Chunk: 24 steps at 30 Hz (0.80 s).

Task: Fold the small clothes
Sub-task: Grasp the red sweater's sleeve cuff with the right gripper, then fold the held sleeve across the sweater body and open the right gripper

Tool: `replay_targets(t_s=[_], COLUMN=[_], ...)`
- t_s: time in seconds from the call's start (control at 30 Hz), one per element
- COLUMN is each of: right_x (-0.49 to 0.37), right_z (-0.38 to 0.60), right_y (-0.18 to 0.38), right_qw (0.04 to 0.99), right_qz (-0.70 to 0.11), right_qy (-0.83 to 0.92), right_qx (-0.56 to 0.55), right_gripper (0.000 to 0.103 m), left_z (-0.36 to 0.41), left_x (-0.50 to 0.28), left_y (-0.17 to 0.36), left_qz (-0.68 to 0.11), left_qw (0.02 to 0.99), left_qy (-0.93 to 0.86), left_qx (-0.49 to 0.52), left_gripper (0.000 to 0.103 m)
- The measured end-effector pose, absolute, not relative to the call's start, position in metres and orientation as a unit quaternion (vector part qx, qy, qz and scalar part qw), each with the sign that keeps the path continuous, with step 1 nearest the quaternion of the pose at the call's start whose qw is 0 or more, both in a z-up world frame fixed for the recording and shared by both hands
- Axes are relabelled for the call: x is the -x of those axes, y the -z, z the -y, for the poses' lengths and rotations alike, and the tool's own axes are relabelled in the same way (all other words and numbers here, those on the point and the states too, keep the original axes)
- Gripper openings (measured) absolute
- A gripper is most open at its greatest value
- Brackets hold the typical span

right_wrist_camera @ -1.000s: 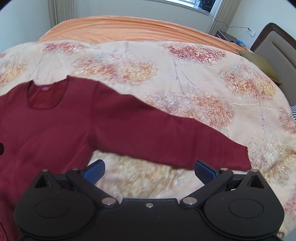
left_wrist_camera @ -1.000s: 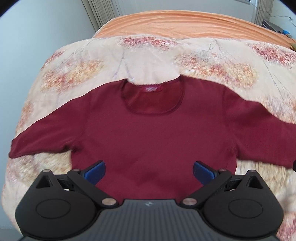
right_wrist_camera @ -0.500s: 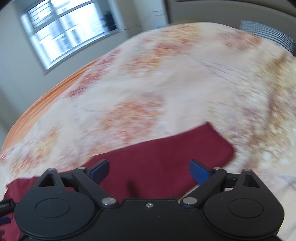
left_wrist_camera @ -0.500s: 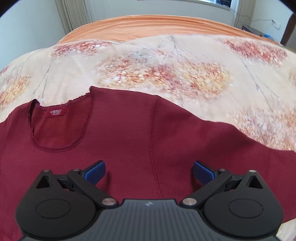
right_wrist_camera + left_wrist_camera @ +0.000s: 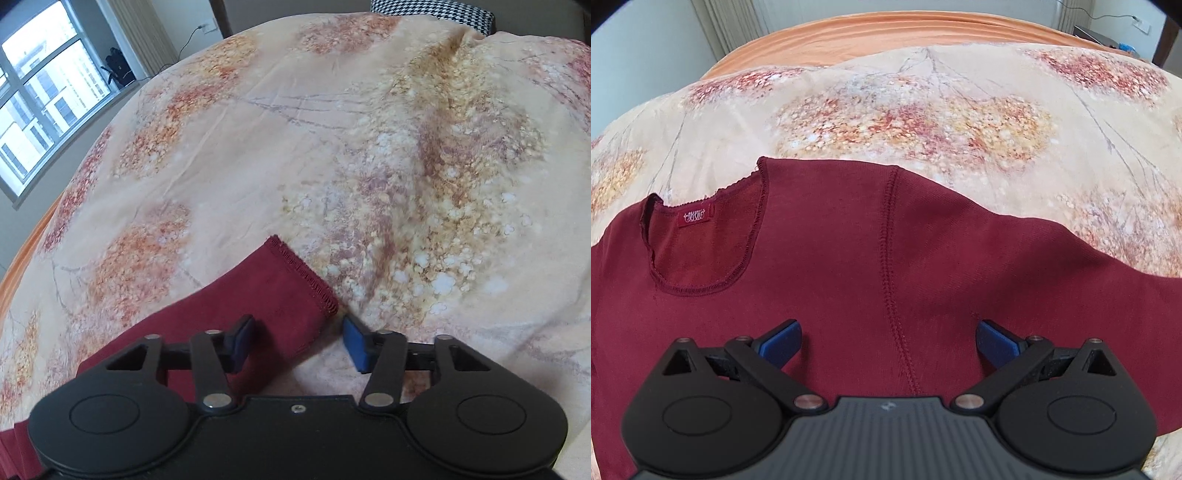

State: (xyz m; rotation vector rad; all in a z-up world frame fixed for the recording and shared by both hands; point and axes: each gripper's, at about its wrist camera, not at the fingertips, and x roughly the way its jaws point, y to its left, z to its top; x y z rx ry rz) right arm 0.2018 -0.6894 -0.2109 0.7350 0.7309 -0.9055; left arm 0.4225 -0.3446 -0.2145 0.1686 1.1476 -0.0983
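I have one dark red long-sleeved top (image 5: 849,266) lying flat, front up, on the bed's flowered quilt (image 5: 923,110), neckline (image 5: 701,254) toward the far side. It looks like thin, soft knit: light, limp, no stiffness at all, so I expect it to sag and drag wherever I lift it, and the quilt beneath is soft too, so a deep pinch could catch the quilt along with the cloth.

My left tongs (image 5: 888,341) hang spread wide over the chest near the shoulder seam (image 5: 890,258), holding nothing. My right tongs (image 5: 297,339) are partly closed in but not gripping; they straddle the lower corner of the sleeve cuff (image 5: 303,280), one pad over the red cloth, the other over bare quilt.

The stitched cuff hem is the best hold, I think: thicker and less likely to slip than a single layer. For the body I would take the shoulder seam or the neckline edge.

Count: one top, two sleeves though only one cuff shows, one sewn label (image 5: 696,215) inside the neck, one quilt, one orange sheet (image 5: 905,33) beyond it, two tongs.
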Motion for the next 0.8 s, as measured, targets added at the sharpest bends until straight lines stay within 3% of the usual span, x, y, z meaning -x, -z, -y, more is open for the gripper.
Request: replay_targets(t_s=[0.1,0.17,0.53,0.8], right_x=[-0.201,-0.203,-0.275,-0.337], right_z=[0.694,0.691,0.555,0.373], right_y=[0.207,0.202,0.084,0.065], right_qw=[0.768,0.776,0.936,0.971], right_qz=[-0.322,-0.318,-0.235,-0.217], right_qy=[0.427,0.42,0.223,0.036], right_qx=[-0.352,-0.347,-0.135,-0.091], right_gripper=[0.016,0.007,0.006,0.006], left_z=[0.341,0.337,0.244,0.101], left_x=[-0.423,-0.421,-0.442,-0.457], left_y=[0.205,0.192,0.1,0.073], left_qz=[-0.545,-0.541,-0.501,-0.468], left_qw=[0.834,0.836,0.827,0.843], left_qy=[0.048,0.064,0.231,0.197], left_qx=[-0.074,-0.066,0.106,0.178], left_gripper=[0.102,0.102,0.102,0.102])
